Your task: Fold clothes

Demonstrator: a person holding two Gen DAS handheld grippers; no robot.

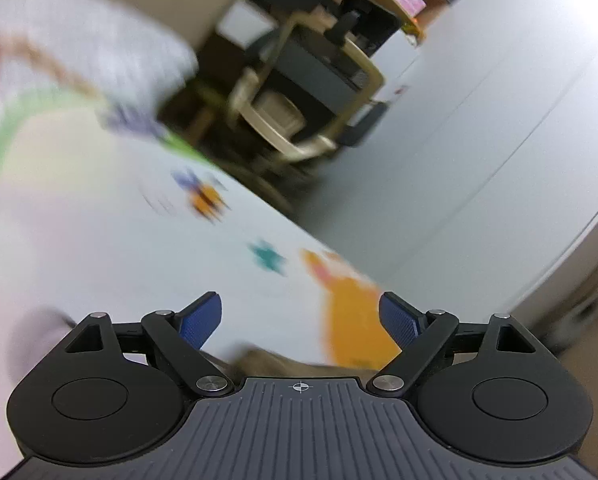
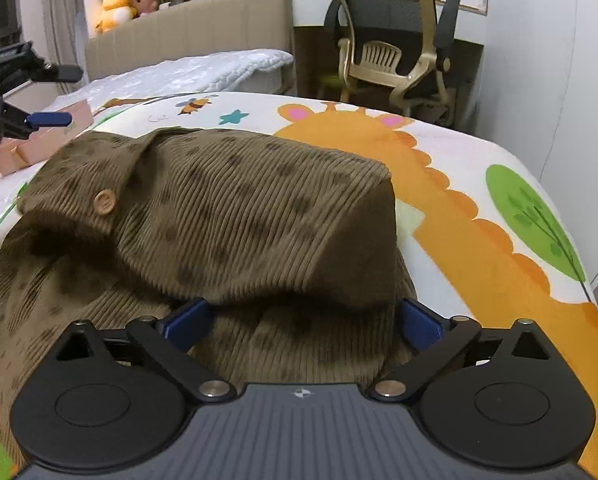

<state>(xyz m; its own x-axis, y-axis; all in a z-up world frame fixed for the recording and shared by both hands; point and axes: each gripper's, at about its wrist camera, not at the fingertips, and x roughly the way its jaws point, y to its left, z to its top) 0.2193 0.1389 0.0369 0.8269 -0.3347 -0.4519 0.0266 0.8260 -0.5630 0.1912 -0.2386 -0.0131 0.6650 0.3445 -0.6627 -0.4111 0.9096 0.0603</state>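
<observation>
One brown spotted corduroy garment (image 2: pixel 227 216), lying rumpled on the cartoon-printed white bedspread (image 2: pixel 479 184), a fold humped over its near part, long axis running left to right. Right gripper (image 2: pixel 303 320): jaws spread, garment directly between and ahead of them, nearer. Left gripper (image 1: pixel 301 314): jaws spread, empty, over bedspread beside garment's left end.

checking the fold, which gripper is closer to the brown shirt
Right. The right gripper sits open right at the brown shirt, fabric between its fingers. The left gripper is off past the shirt's far left edge, open, holding nothing.
</observation>
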